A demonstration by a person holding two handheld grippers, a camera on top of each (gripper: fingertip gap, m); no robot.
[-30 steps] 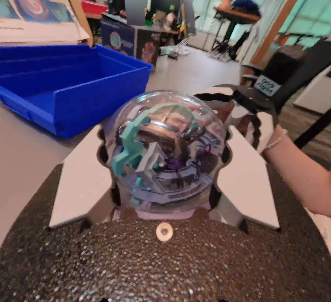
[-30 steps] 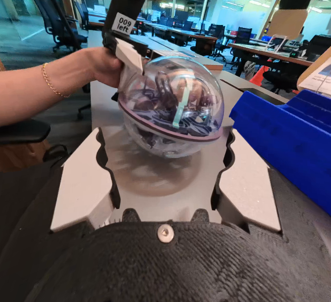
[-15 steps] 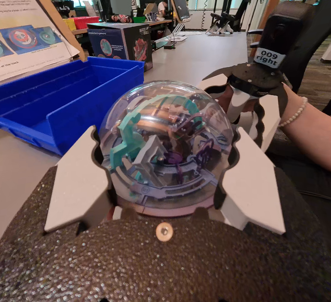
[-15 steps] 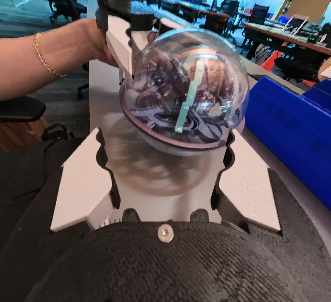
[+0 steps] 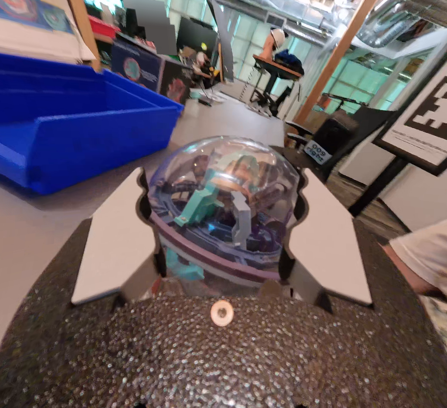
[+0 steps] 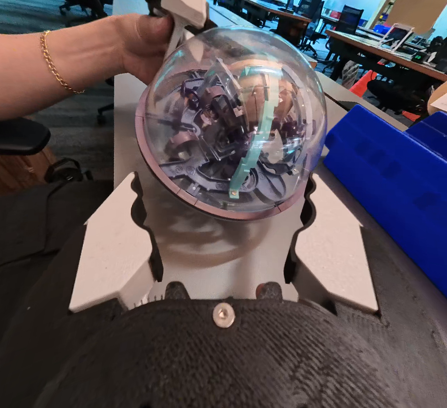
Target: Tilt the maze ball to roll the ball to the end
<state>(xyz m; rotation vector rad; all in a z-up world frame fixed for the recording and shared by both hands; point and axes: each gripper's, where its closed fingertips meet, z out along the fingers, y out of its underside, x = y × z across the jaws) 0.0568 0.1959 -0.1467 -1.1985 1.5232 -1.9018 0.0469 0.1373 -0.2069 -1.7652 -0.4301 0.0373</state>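
The maze ball [image 5: 222, 205] sits deep between the left gripper [image 5: 221, 193] fingers, whose scalloped pads [image 5: 142, 202] clamp its clear shell on both sides, holding it tilted above the table [image 6: 125, 96]. The right gripper [image 6: 223, 193] has its jaws spread wide and bare, the sphere just ahead of its fingertips, near the right one (contact there is unclear). This looks like mid-tilt. Next likely comes a slow wrist roll, watching the small ball inside, which I cannot locate.

Open-plan office; desks [image 6: 377, 40], chairs [image 6: 348, 18]
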